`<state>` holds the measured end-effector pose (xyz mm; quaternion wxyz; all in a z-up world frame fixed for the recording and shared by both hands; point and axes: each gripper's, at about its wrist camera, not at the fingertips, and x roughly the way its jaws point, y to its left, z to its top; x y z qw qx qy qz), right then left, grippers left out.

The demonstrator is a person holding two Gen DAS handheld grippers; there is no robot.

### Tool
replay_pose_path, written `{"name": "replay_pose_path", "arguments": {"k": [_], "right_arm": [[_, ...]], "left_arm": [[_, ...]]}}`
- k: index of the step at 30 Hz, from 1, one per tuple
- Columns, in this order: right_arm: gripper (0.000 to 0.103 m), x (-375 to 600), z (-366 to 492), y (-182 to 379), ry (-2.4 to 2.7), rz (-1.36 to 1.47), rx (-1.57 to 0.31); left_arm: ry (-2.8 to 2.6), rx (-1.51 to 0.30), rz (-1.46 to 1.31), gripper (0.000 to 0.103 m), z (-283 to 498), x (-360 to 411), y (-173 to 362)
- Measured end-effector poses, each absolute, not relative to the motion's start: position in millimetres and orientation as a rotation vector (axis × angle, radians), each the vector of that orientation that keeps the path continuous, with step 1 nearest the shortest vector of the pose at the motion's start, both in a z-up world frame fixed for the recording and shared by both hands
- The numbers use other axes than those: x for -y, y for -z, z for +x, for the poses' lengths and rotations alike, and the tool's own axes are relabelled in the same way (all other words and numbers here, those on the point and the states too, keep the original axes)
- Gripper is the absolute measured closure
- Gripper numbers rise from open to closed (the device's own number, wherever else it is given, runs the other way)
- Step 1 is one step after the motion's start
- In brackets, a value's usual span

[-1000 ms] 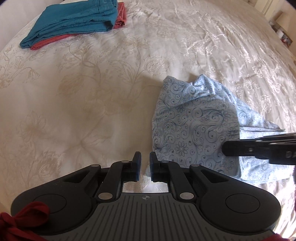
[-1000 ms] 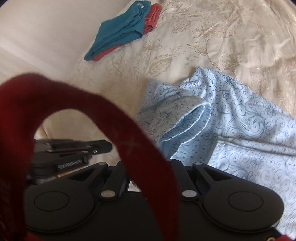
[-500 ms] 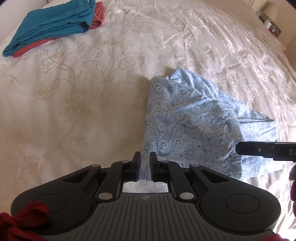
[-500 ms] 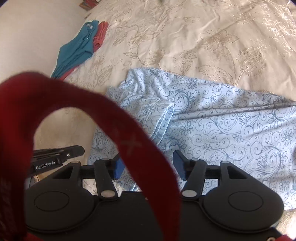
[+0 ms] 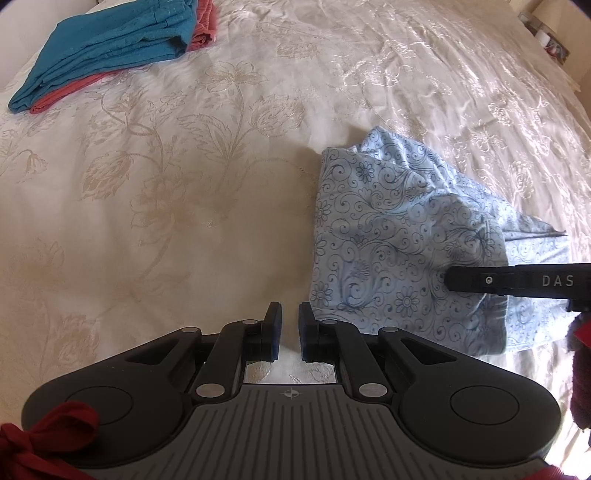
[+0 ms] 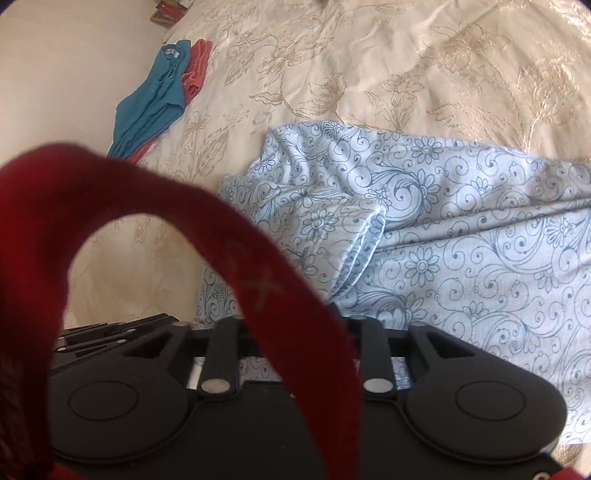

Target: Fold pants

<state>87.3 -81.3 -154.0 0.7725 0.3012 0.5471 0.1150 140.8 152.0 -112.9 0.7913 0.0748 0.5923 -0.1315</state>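
Observation:
Light blue pants with a dark floral swirl print [image 5: 402, 251] lie bunched on the cream bedspread, right of centre in the left wrist view. They fill the right half of the right wrist view [image 6: 443, 236]. My left gripper [image 5: 290, 328] hovers just left of the pants' near corner, jaws a narrow gap apart, holding nothing. My right gripper [image 5: 454, 280] reaches in from the right over the pants. In its own view a red strap [image 6: 258, 280] hides its fingertips, so its state is unclear.
A folded teal garment [image 5: 110, 48] lies on a red one [image 5: 201, 22] at the far left of the embroidered cream bedspread [image 5: 184, 166]. They also show in the right wrist view [image 6: 155, 99]. A nightstand with small items [image 5: 546, 37] is at the far right.
The right gripper has come down low over the pants, its jaws open half a second ago and now hidden. The left gripper has drifted slightly; the pants look much the same.

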Motion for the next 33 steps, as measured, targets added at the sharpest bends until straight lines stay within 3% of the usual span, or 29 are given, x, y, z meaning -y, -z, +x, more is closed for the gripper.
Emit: {"name": "replay_pose_path", "arguments": {"k": [13, 24, 33], "right_arm": [[0.085, 100.6, 53.9, 45.7, -0.322, 0.379, -1.014], [0.085, 189.5, 35.2, 127.5, -0.021, 0.348, -1.221], [0.085, 192.5, 22.6, 105.8, -0.013, 0.22, -1.158]], "left_arm": [[0.295, -1.232, 0.168, 0.093, 134.2, -132.3, 103.2], [0.389, -1.231, 0.208, 0.093, 116.6, -76.4, 109.5], [0.459, -1.209, 0.217, 0.093, 115.9, -33.8, 108.0]]}}
